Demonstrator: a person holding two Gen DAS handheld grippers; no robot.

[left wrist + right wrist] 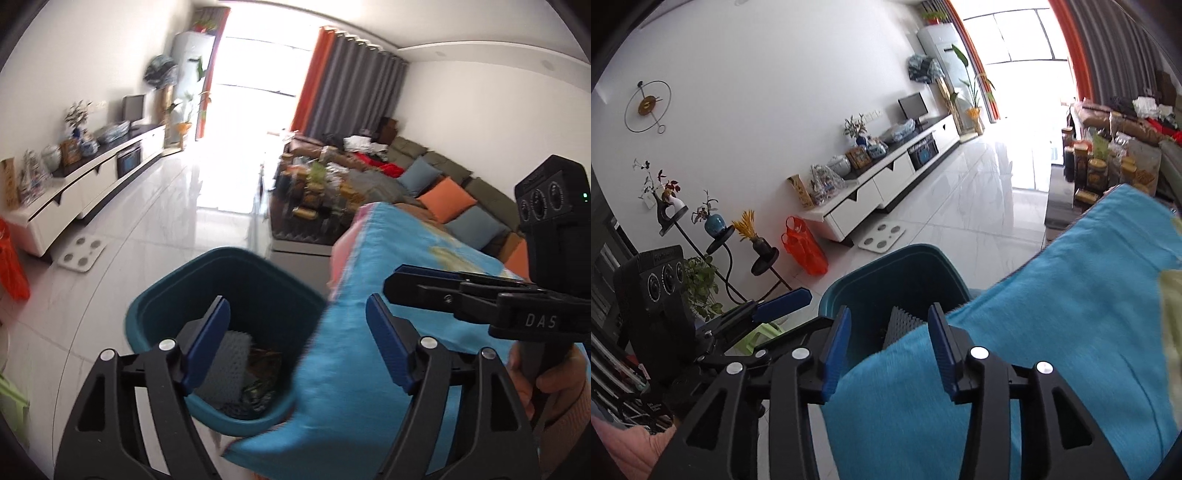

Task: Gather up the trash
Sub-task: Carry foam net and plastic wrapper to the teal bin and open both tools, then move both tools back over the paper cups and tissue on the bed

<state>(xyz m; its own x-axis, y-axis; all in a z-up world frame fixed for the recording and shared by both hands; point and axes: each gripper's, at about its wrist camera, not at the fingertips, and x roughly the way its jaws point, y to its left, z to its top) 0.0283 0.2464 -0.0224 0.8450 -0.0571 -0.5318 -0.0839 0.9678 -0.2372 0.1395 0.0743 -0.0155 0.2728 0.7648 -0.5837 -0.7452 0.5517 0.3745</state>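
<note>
A teal trash bin (pixel 221 280) stands on the floor beside a surface covered by a blue cloth (pixel 369 369). Inside it lie a grey spiky foam piece (pixel 229 365) and dark wrappers (pixel 258 391). My left gripper (pixel 297 350) is open and empty above the bin's right rim. My right gripper (pixel 888 350) is open and empty over the blue cloth (pixel 1052 332), just short of the bin (pixel 901 273). The right gripper also shows in the left wrist view (pixel 417 284). The left gripper shows in the right wrist view (pixel 783 302).
A white tiled floor (pixel 979 206) runs to a bright window. A white TV cabinet (pixel 879 192) lines the left wall, with a white scale (pixel 881 238) and an orange bag (pixel 805 251) near it. A cluttered coffee table (pixel 321 199) and sofa (pixel 461 192) stand on the right.
</note>
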